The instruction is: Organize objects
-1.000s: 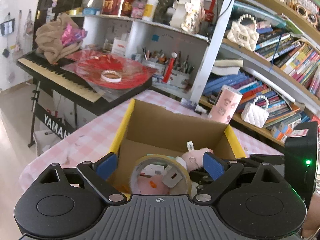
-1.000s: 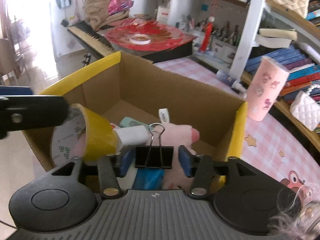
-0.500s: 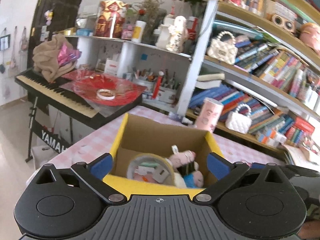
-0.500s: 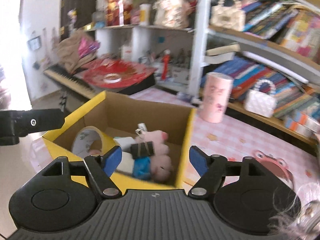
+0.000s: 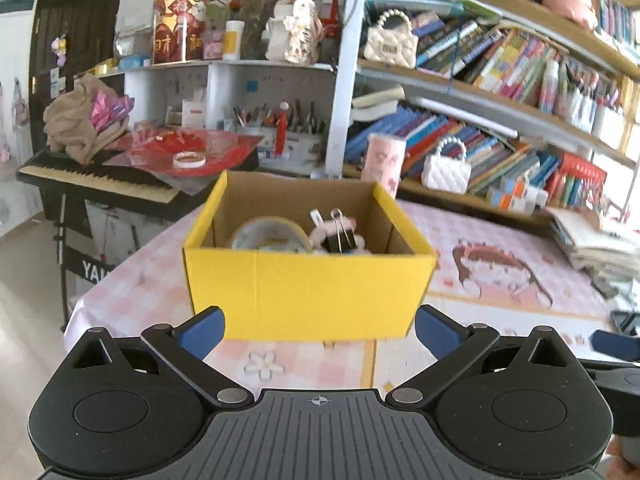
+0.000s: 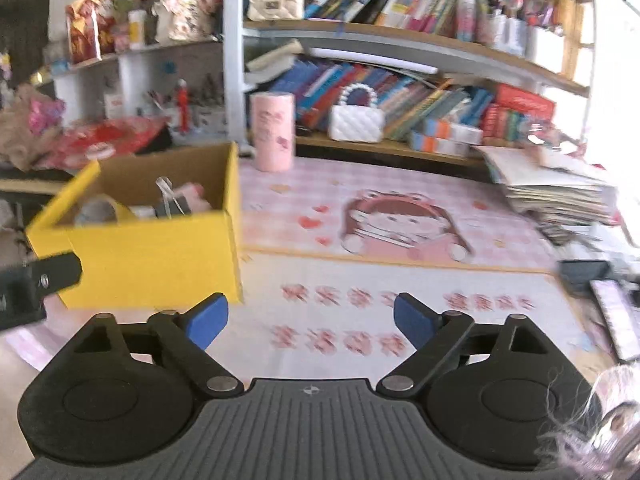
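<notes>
A yellow cardboard box (image 5: 308, 288) stands on the pink tablecloth, straight ahead in the left wrist view and at the left in the right wrist view (image 6: 160, 256). Inside it are a tape roll (image 5: 268, 236), a black binder clip (image 5: 340, 236) and a pink plush toy (image 5: 320, 232). My left gripper (image 5: 318, 330) is open and empty, just in front of the box. My right gripper (image 6: 310, 320) is open and empty, over the table to the right of the box.
A pink tumbler (image 6: 273, 132) stands behind the box. A bookshelf (image 5: 500, 100) with white handbags runs along the back. A keyboard piano (image 5: 100, 184) stands at the left. A stack of papers (image 6: 560, 192) and a phone (image 6: 612, 312) lie at the right.
My right gripper let go of the binder clip, which now lies in the box. Both grippers opened wide and pulled back out of the box; the right one swung to the right.
</notes>
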A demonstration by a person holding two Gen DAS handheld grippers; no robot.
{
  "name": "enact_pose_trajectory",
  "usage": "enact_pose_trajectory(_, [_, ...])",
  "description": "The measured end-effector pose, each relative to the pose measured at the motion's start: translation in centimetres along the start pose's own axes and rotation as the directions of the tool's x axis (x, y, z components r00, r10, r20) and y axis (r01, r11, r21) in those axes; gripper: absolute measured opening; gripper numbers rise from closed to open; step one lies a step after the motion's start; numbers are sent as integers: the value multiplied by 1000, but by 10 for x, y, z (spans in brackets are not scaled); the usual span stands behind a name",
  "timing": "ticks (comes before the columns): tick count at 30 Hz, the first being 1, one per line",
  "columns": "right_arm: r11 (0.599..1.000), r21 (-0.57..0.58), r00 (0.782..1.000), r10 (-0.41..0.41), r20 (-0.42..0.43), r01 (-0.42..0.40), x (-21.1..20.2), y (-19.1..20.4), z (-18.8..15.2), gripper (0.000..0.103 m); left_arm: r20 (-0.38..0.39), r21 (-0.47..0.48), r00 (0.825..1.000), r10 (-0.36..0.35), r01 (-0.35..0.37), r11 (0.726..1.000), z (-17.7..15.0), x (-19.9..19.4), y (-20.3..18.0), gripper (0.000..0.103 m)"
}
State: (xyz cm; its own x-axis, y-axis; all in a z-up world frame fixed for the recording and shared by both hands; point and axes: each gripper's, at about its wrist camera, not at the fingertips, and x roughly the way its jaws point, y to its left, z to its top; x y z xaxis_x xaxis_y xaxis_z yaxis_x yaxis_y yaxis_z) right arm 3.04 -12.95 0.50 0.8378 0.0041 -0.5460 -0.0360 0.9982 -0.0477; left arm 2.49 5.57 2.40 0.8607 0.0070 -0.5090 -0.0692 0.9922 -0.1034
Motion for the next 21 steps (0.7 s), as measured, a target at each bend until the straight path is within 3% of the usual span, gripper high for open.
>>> enact_pose_trajectory(6, [996,7,996,-94,-7,94,-19,-19,-26,103,-44,64,998,-39,42,997,-18,-8,-21,102])
enact_pose_trajectory(12, [986,57,987,-156,-35,158,-30,-37,-38,103,-64,126,997,-33,41,991,-23,-12,-40,102])
enact_pose_trajectory(21, [977,103,982,-183,-48,187,-39,-55,-46,103,-81,191,995,-50,65,979,-27,-14,-62,102])
